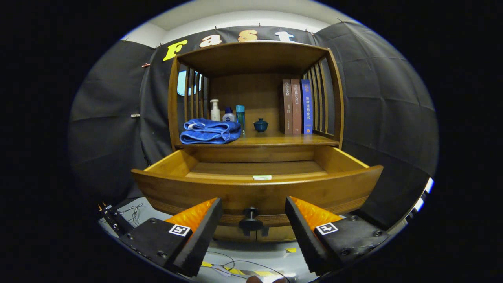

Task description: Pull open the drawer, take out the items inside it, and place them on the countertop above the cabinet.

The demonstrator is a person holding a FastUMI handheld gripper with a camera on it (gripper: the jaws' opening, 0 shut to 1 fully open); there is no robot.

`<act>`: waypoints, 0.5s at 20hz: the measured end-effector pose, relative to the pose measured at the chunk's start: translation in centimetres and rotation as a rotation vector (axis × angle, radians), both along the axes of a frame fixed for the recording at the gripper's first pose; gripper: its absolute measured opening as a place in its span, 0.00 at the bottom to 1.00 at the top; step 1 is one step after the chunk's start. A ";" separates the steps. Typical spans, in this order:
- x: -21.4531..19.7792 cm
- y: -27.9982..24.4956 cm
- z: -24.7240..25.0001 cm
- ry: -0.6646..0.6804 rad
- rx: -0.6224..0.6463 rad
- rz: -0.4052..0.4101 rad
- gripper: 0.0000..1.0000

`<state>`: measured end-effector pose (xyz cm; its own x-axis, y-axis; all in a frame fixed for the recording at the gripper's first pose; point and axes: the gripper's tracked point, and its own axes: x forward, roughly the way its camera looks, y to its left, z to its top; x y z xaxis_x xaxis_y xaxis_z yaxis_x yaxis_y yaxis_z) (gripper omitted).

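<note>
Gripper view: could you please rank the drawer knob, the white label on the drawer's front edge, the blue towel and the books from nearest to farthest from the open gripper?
1. Knob, between the gripper's fingers.
2. Label, just beyond, on the drawer rim.
3. Towel, countertop front, left.
4. Books, at the back, right.

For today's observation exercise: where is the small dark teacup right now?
In the gripper view, the teacup stands on the countertop above the open drawer, between the bottles and books.
</note>
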<state>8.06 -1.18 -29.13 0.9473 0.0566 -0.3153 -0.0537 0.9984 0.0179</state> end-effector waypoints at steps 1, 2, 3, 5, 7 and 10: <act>0.1 -0.1 1.1 0.002 0.005 0.002 1.00; 0.1 -0.1 2.2 0.011 0.019 0.007 0.99; 0.5 0.1 3.3 0.030 0.041 0.012 0.99; 1.4 0.2 5.0 0.096 0.072 0.012 0.99; 2.9 0.6 7.1 0.149 0.082 0.026 0.99; 6.6 0.4 9.1 0.184 -0.003 0.046 0.99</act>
<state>14.66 -0.76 -20.00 0.8699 0.0973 -0.4835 -0.0954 0.9950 0.0286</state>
